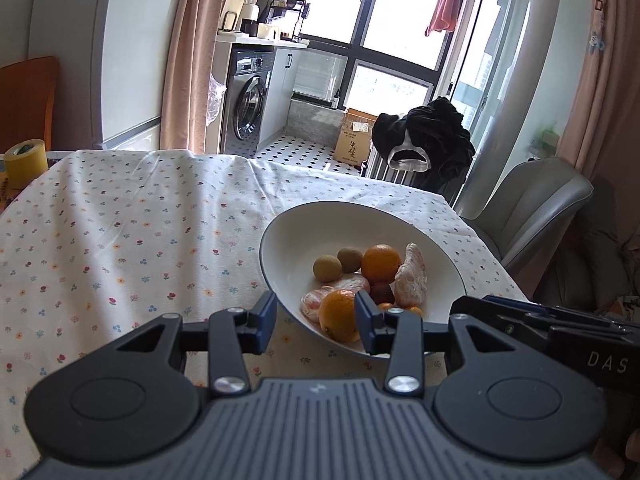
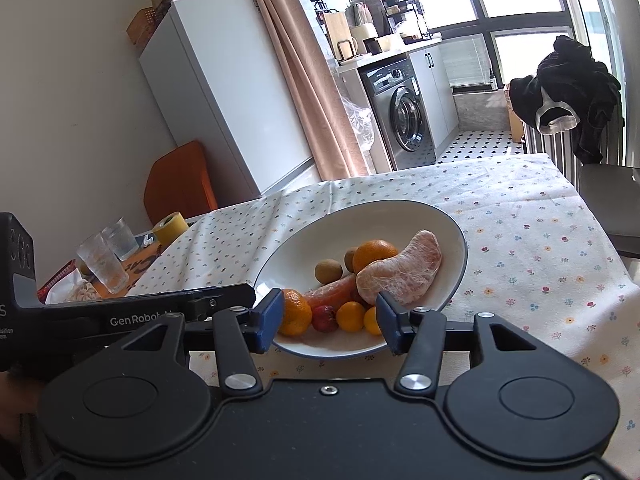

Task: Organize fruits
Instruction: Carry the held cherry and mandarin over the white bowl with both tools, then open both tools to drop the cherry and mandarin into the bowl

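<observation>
One white bowl (image 1: 320, 220) sits on the flowery tablecloth (image 1: 120, 220), and all the fruit is inside it.

The left gripper (image 1: 316, 318) has its jaws wide apart and holds nothing. One orange (image 1: 338, 314) sits right between its two blue fingers (image 1: 264, 320), but whether they touch it cannot be told. Past the jaws there is one more big orange (image 1: 380, 262), two small brown kiwis (image 1: 327, 268) side by side, and one peeled pomelo piece (image 1: 412, 276) a bit to the right. A second peeled piece (image 1: 344, 286) lies flat just past the near orange. One small dark red fruit (image 1: 382, 293) sits in the middle.

The right gripper (image 2: 330, 320) is also spread wide and holds nothing. Between its fingers there are one red fruit and two small orange ones (image 2: 350, 315). The pomelo piece lies just past its right finger.

Far to the left of the right jaws stand two clear cups (image 2: 102, 260) and one yellow tape roll (image 2: 170, 227).
</observation>
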